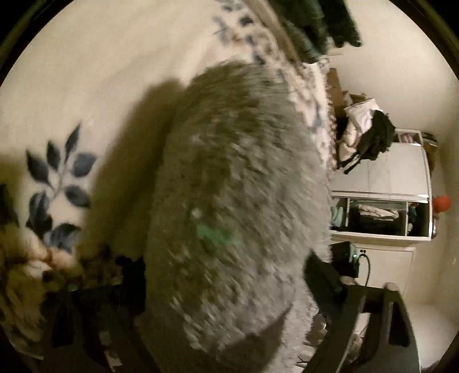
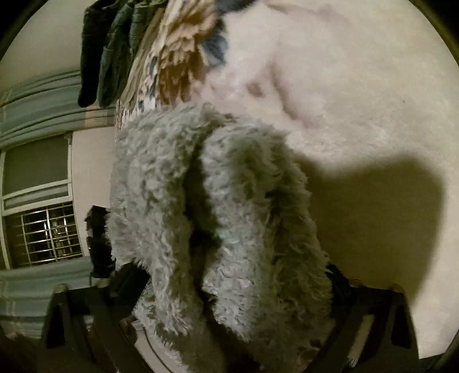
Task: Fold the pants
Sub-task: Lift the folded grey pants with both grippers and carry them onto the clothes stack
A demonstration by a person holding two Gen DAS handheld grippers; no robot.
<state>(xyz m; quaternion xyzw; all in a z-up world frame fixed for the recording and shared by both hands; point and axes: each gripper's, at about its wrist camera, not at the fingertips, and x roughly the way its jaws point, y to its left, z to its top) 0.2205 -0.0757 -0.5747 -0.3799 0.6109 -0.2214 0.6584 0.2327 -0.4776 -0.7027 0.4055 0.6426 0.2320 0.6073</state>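
The pants [image 1: 238, 200] are grey and fluffy. They fill the middle of the left wrist view, blurred, held up above a cream blanket [image 1: 86, 86] with blue leaf prints. My left gripper [image 1: 229, 330] is shut on the pants' edge; its right finger [image 1: 327, 275] shows, the left one is hidden in dark shadow. In the right wrist view the pants [image 2: 229, 215] hang in two bunched folds between the fingers [image 2: 129, 281]. My right gripper [image 2: 229, 292] is shut on the pants above the blanket [image 2: 358, 86].
Dark clothes [image 1: 312, 23] hang over the bed's far edge, also in the right wrist view [image 2: 109, 51]. A white wardrobe [image 1: 381, 183] with piled clothes stands beside the bed. A barred window [image 2: 46, 235] and green curtains [image 2: 37, 106] are on the wall.
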